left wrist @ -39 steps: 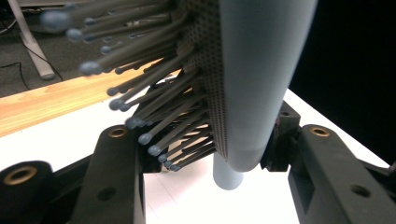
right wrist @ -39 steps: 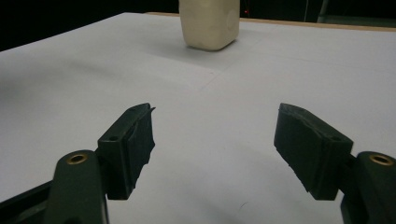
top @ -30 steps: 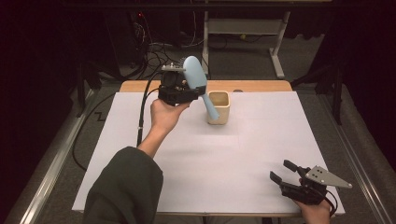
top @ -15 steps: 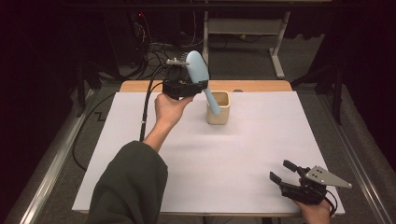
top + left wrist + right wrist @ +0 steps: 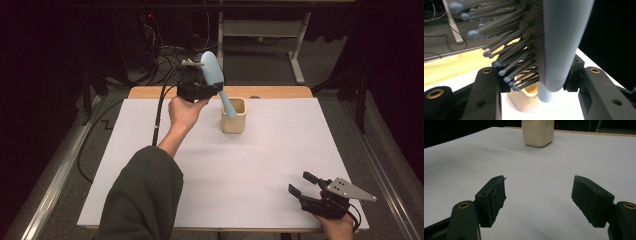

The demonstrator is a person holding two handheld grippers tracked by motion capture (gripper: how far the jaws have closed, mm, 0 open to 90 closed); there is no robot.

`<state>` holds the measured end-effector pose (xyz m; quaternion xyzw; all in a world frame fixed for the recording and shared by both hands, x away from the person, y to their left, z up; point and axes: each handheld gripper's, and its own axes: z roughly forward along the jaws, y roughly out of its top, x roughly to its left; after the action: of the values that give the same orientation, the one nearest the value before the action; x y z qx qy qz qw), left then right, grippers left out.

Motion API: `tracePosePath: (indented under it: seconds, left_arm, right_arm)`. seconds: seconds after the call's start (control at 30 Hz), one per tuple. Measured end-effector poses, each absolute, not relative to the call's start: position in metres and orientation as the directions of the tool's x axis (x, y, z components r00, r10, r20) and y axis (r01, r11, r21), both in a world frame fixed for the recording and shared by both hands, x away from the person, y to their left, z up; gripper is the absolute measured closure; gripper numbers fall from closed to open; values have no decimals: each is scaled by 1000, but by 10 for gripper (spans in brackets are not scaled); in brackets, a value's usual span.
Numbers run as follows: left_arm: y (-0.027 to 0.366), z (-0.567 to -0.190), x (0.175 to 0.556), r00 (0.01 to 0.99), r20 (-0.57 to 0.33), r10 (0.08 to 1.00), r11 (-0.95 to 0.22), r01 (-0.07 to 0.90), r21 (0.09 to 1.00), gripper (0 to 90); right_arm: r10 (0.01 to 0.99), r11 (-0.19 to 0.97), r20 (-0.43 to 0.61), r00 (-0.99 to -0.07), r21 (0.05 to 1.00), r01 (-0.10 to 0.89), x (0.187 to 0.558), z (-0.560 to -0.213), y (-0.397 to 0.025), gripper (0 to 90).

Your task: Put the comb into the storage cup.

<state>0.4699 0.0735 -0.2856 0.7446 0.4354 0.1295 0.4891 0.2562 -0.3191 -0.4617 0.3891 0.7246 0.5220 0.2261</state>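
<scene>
**Hairbrush held over the cup at the far side of the table**

The left gripper point(image 5: 200, 90) is raised above the far edge of the table point(image 5: 150, 150), its jaws clamped on a pale blue hairbrush point(image 5: 216, 80) just below the head. The brush is tilted: its head points up and away, and its handle slants down to the right, with the tip at the mouth of the cream cup point(image 5: 233, 116). From the high view it is hard to tell whether the tip is inside the cup or just above the rim. In the left gripper view the brush head point(image 5: 559, 45) fills the space between the two black jaws, bristles point(image 5: 506, 57) turned to the left, and the cup point(image 5: 526, 98) shows below with the handle going down beside it.

The cup stands upright on the white table cover, far from the person and near the middle.

The right gripper point(image 5: 305, 187) rests at the near right corner of the table, well apart from the cup. Its jaws stand wide apart with nothing between them; its own view shows the cup point(image 5: 538, 132) far ahead.
</scene>
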Motion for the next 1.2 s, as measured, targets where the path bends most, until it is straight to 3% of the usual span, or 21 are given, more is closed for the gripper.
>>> tracePosePath:
  seconds: [1.2]
  left_arm:
    - [67, -301, 494, 535, -217, 816, -137, 544, 828, 531]
  right_arm:
    - [795, 158, 77, -602, 931, 328, 257, -462, -320, 281]
